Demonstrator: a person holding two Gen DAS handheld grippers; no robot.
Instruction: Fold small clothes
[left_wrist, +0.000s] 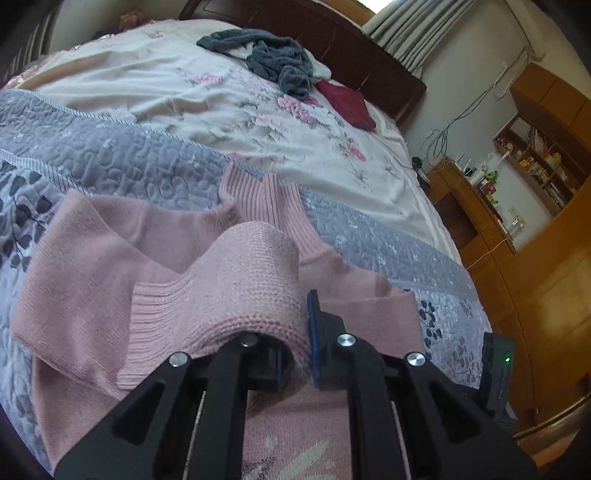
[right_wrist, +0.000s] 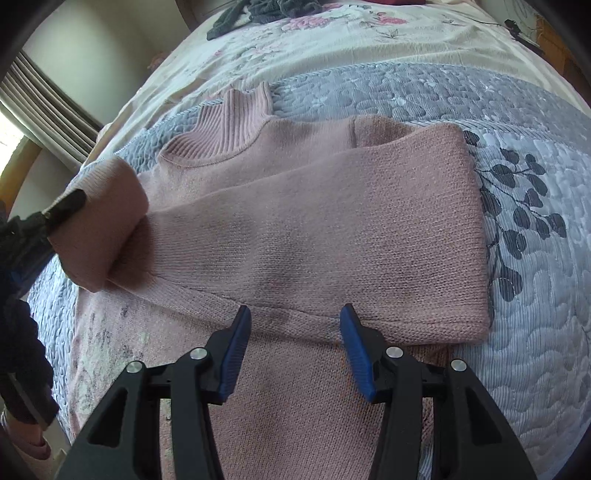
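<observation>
The left gripper (left_wrist: 295, 332) has its blue-padded fingers (left_wrist: 314, 325) pinched on the ribbed-cuffed sleeve (left_wrist: 236, 280) of a pink knit sweater (right_wrist: 295, 221), the knit bunched and lifted between them above the garment's chest. The right gripper (right_wrist: 293, 349) hovers with its fingers (right_wrist: 236, 354) spread wide and holding nothing, their tips just over the lower edge of the other sleeve (right_wrist: 351, 236), which lies folded flat across the sweater's body. The sweater rests collar-away on a grey quilted bedspread (right_wrist: 517, 295) on the bed, with a floral sheet (left_wrist: 221, 110), a grey towel heap (left_wrist: 273, 59) and a dark red cloth (left_wrist: 347, 103) lying farther up.
</observation>
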